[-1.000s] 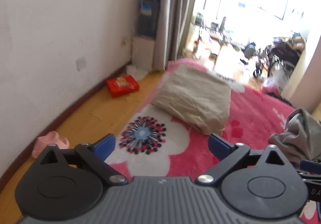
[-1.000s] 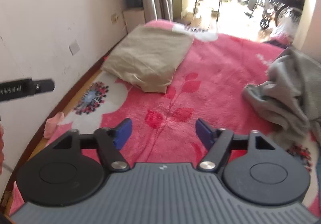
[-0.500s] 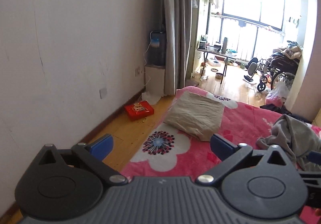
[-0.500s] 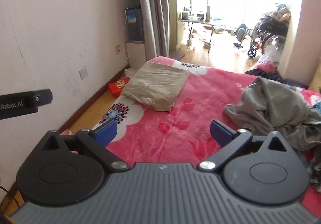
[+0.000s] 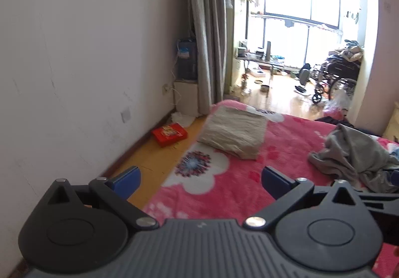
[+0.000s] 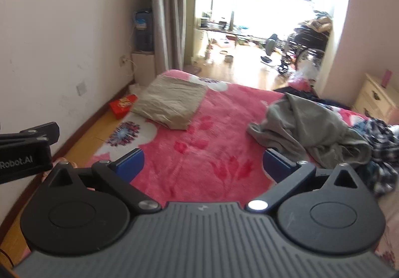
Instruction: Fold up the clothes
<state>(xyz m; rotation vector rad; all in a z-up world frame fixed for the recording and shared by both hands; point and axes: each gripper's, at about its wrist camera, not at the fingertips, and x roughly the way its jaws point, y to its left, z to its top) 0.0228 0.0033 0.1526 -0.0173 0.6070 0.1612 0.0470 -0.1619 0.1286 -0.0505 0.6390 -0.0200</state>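
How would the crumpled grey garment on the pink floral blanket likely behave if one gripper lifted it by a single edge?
The crumpled grey garment would probably hang limp and unfurl, since it already lies in loose, soft folds. It looks light for its bulk, being thin cloth heaped up. It may drag the dark patterned cloth lying against it, as the two appear to touch.

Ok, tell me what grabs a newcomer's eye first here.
The pink blanket fills the middle of both views. A folded beige cloth lies at its far left corner, and a crumpled grey garment heaps on the right. Both grippers, left and right, hang open and empty above the blanket.
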